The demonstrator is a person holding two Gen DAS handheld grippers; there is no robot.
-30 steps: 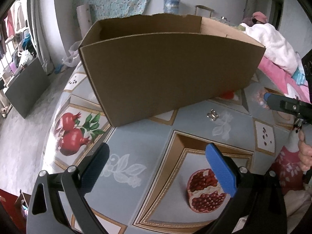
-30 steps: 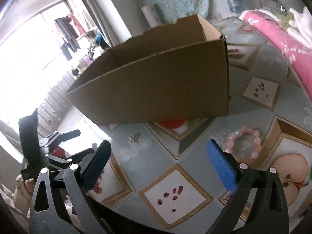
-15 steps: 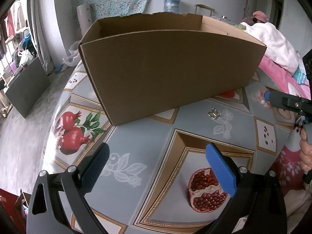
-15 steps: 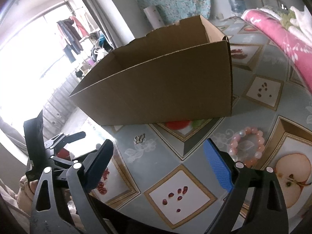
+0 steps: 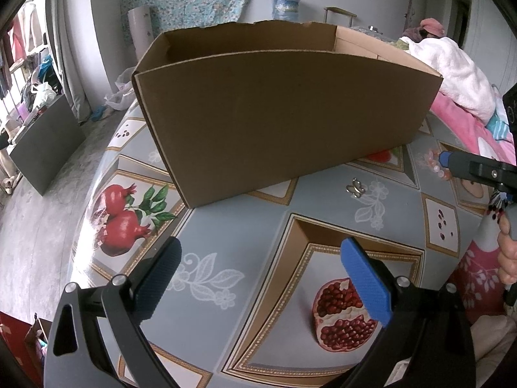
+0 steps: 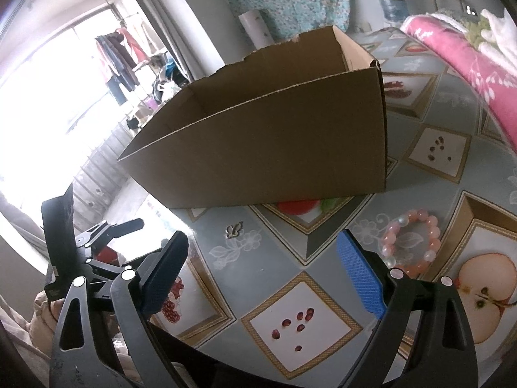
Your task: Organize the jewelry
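From the left wrist, our left claw (image 5: 258,271) hangs released and empty; the small metal clasp (image 5: 355,189) lies ahead on the counter (image 5: 245,226), before the cardboard box (image 5: 284,113). From the right wrist, our right claw (image 6: 263,271) gapes empty, the pink bead bracelet (image 6: 410,241) just right. Nothing looks sorted yet.

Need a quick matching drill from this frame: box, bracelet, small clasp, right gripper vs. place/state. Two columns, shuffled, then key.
1. cardboard box
2. pink bead bracelet
3. small metal clasp
4. right gripper

A. open, holding nothing
B. flat on the tablecloth beside the right gripper's blue finger
C. top open, standing on the table
D. on the tablecloth just in front of the box's near wall

Pairs: 1-C, 2-B, 3-D, 4-A
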